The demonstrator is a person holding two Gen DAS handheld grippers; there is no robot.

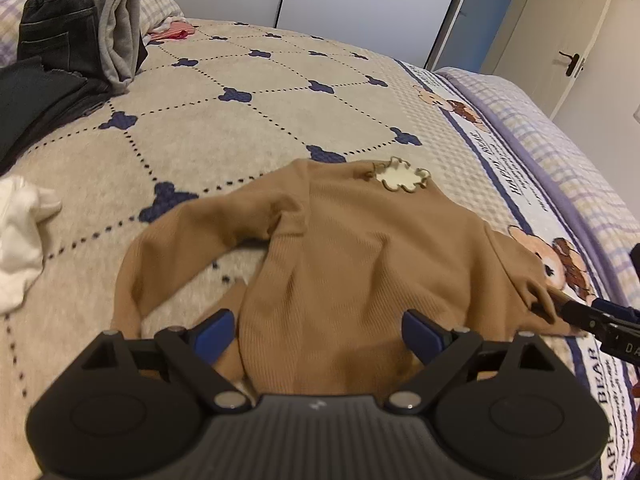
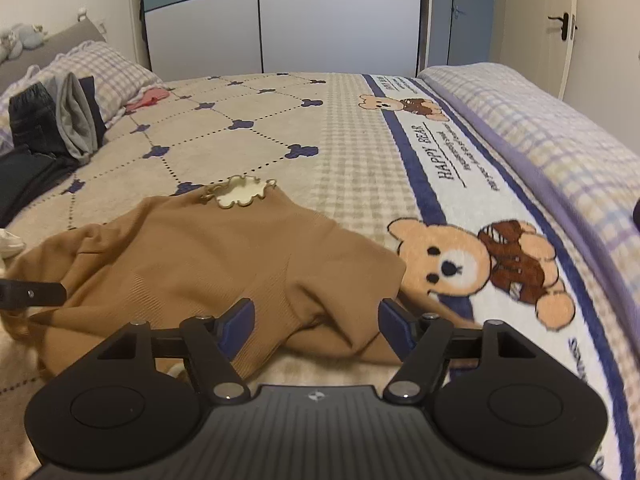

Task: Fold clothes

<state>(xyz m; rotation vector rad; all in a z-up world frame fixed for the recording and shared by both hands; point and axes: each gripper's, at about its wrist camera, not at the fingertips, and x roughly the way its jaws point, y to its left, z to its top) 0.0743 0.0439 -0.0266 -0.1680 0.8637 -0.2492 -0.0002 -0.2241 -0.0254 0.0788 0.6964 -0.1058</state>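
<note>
Tan ribbed sweater (image 1: pixel 352 264) lies spread on the bed's bear-print blanket (image 1: pixel 240 128), hem end nearest the cameras, cream scalloped collar (image 1: pixel 404 178) at the far end, one sleeve (image 1: pixel 172 248) bent out toward the pillow-side edge. Left gripper (image 1: pixel 318 334): fingers (image 1: pixel 214 334) spread wide, released, sweater fabric lying between but not pinched; right gripper (image 2: pixel 316 322): fingers (image 2: pixel 240 320) likewise apart over the bunched hem, gripping nothing. Folded dark jeans (image 1: pixel 56 32) and grey garment (image 1: pixel 116 28) stacked near the pillow corner; white cloth (image 1: pixel 20 240) beside the sleeve.
</note>
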